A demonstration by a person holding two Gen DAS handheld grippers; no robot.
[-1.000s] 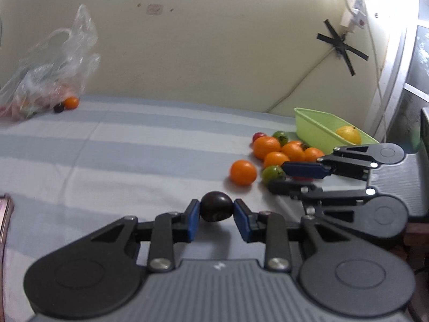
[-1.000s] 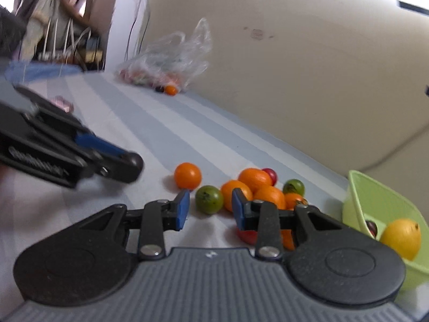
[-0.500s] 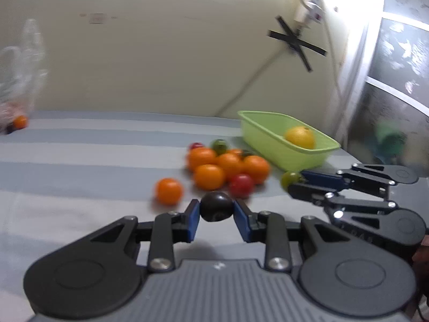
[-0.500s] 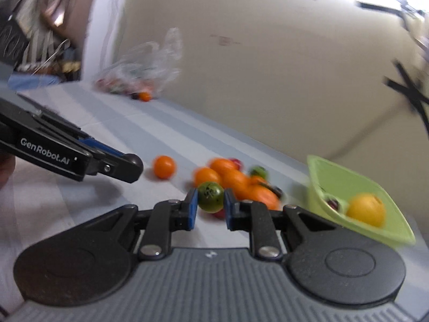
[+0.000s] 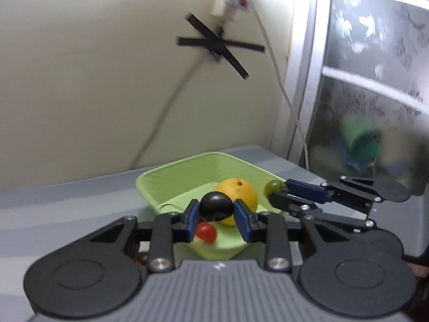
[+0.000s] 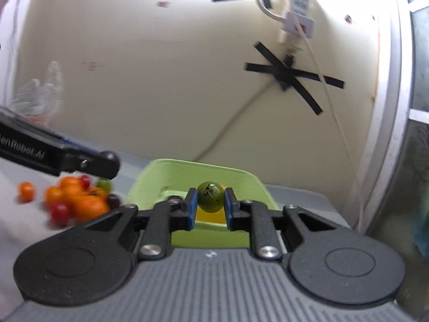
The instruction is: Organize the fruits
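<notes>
My left gripper (image 5: 216, 216) is shut on a dark round fruit (image 5: 216, 206) and holds it above the near end of a lime-green tub (image 5: 171, 177). The tub holds a yellow-orange fruit (image 5: 238, 189) and a small red one (image 5: 206, 232). My right gripper (image 6: 208, 206) is shut on a green tomato (image 6: 210, 196) over the same tub (image 6: 241, 179). It shows in the left wrist view (image 5: 276, 191) at the tub's right rim. The left gripper's tip with the dark fruit (image 6: 108, 158) shows at left in the right wrist view.
A heap of orange, red and green fruits (image 6: 77, 198) lies on the striped cloth left of the tub, with one orange fruit (image 6: 26, 190) apart. A plastic bag (image 6: 40, 99) sits far left by the wall. A window frame (image 5: 300, 107) and cable stand behind the tub.
Both grippers have swung right from the fruit heap to over the green tub. The right gripper closed on the green tomato and lifted it; the left kept its dark fruit.
</notes>
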